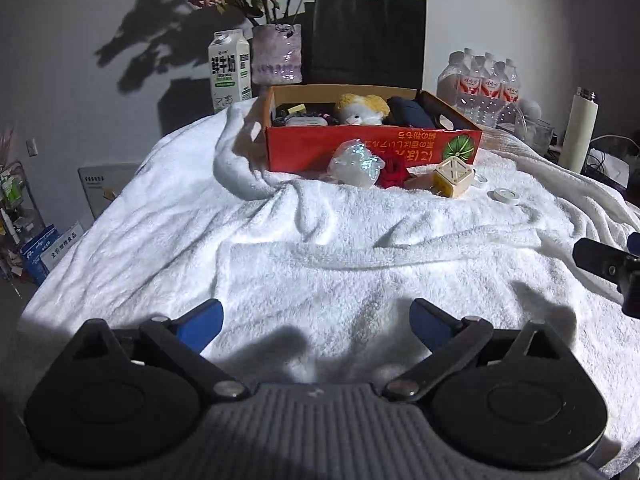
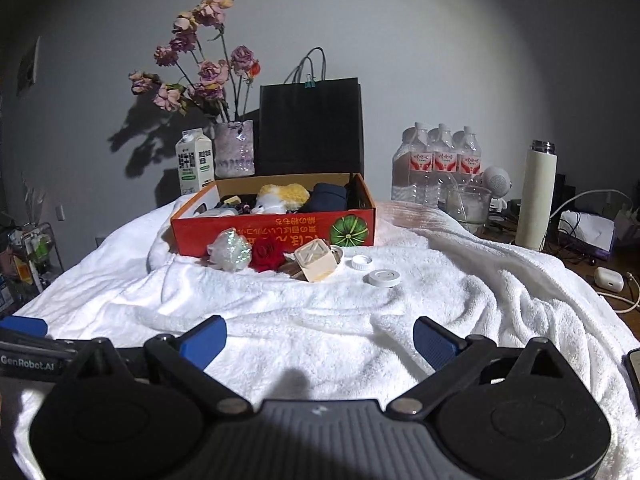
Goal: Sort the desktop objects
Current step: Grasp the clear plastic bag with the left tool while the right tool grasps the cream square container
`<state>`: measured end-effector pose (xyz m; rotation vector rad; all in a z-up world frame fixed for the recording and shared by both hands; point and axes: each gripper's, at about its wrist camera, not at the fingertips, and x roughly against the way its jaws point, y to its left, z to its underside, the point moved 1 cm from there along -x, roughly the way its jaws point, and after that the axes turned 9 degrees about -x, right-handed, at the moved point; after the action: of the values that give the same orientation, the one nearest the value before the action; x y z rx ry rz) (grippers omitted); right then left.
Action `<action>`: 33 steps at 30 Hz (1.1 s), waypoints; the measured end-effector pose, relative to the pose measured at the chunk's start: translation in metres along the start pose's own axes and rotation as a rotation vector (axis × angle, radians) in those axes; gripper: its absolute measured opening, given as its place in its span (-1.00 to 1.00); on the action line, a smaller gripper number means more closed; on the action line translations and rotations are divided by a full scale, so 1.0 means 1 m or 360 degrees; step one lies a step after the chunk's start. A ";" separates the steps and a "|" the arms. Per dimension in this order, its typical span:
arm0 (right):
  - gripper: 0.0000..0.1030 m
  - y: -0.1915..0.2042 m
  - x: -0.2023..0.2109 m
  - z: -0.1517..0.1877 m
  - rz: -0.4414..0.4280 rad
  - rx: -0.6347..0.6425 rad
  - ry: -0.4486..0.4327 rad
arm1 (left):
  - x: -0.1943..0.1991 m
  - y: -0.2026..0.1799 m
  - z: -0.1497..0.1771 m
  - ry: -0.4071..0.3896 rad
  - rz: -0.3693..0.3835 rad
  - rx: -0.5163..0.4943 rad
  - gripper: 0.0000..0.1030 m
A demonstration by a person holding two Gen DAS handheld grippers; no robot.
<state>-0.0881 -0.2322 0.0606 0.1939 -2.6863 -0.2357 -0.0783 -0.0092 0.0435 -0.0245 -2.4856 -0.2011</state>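
Note:
A red cardboard box (image 1: 372,148) (image 2: 276,230) stands on the white towel and holds a plush toy (image 1: 362,110) (image 2: 280,198) and dark items. In front of it lie a shiny plastic bag (image 1: 354,164) (image 2: 231,254), a red rose (image 1: 394,168) (image 2: 267,254), a cream cube (image 1: 454,178) (image 2: 316,264), a white round lid (image 1: 506,195) (image 2: 384,278) and a bottle cap (image 2: 361,262). My left gripper (image 1: 316,320) and right gripper (image 2: 320,340) are open and empty, low over the towel's near part, well short of the objects.
A milk carton (image 1: 230,70) (image 2: 194,168), a vase of dried flowers (image 1: 276,54) (image 2: 234,154) and a black paper bag (image 1: 368,40) (image 2: 310,128) stand behind the box. Water bottles (image 2: 438,164), a white flask (image 2: 536,196), a glass jar (image 2: 468,202) and cables are at the right.

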 end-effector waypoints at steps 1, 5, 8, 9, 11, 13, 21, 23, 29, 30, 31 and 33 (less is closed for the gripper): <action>0.94 -0.002 -0.004 0.000 0.0014 -0.0007 0.0005 | -0.004 -0.001 -0.003 0.0001 0.0009 -0.0011 0.98; 0.91 -0.006 -0.026 -0.002 0.0055 0.0012 0.0035 | -0.027 -0.006 -0.021 -0.0018 0.0031 -0.0062 0.98; 0.90 -0.004 -0.045 -0.010 0.0048 0.0074 0.0030 | -0.053 -0.005 -0.043 -0.0041 0.0034 -0.0097 0.94; 0.88 -0.002 -0.054 -0.014 0.0041 0.0102 0.0030 | -0.063 -0.004 -0.052 -0.0060 0.0054 -0.0111 0.94; 0.82 0.003 -0.073 -0.022 0.0011 0.0164 0.0036 | -0.086 -0.003 -0.069 -0.0098 0.0102 -0.0142 0.94; 0.79 0.008 -0.097 -0.029 -0.0010 0.0236 0.0046 | -0.113 -0.005 -0.086 -0.0116 0.0149 -0.0200 0.89; 0.44 0.016 -0.194 -0.054 -0.0068 0.0288 0.0149 | -0.190 -0.007 -0.121 -0.0107 0.0191 -0.0188 0.56; 0.35 0.020 -0.209 -0.054 -0.0038 0.0313 0.0158 | -0.196 -0.007 -0.123 -0.0105 0.0185 -0.0171 0.39; 0.05 0.028 -0.226 -0.050 0.0008 0.0379 0.0168 | -0.198 -0.004 -0.121 -0.0073 0.0242 -0.0077 -0.27; 0.04 0.029 -0.225 -0.050 0.0010 0.0396 0.0170 | -0.194 -0.002 -0.121 -0.0076 0.0239 -0.0063 -0.32; 0.03 0.029 -0.225 -0.049 0.0010 0.0404 0.0171 | -0.189 -0.001 -0.122 -0.0077 0.0225 -0.0045 -0.36; 0.01 0.028 -0.224 -0.050 0.0008 0.0401 0.0175 | -0.171 0.004 -0.121 -0.0106 0.0215 -0.0005 -0.37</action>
<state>0.1314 -0.1730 0.0187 0.2680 -2.5996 0.1131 0.1309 -0.0186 0.0364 -0.2031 -2.5383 -0.1494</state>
